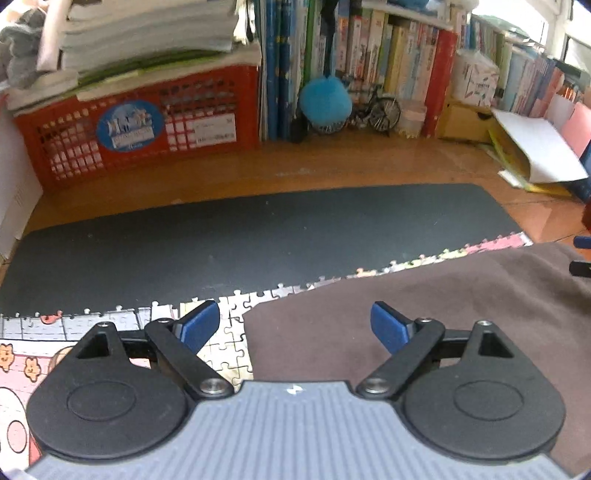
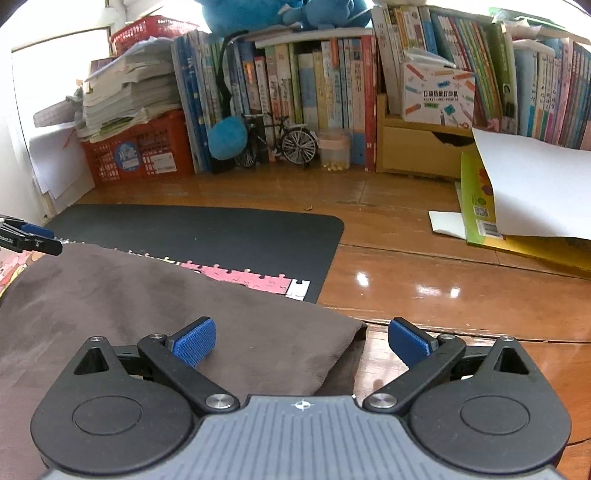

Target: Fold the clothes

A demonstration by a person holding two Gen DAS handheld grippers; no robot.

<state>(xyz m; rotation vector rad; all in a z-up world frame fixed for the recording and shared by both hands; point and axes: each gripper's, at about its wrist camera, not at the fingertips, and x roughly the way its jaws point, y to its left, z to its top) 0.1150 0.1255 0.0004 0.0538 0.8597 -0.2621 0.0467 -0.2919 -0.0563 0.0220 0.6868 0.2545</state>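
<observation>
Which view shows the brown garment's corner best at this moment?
The right wrist view: the brown garment ends in a rounded corner between the open right gripper fingers. The left wrist view shows only the garment's other side edge under the open left gripper, over the jigsaw puzzle.

One brown cloth lay over one jigsaw puzzle, itself on one black mat. Two grippers showed — left gripper and right gripper, each with two blue pads. Behind stood one model bicycle, one blue pompom and two red baskets — one on the floor, one higher up.
</observation>
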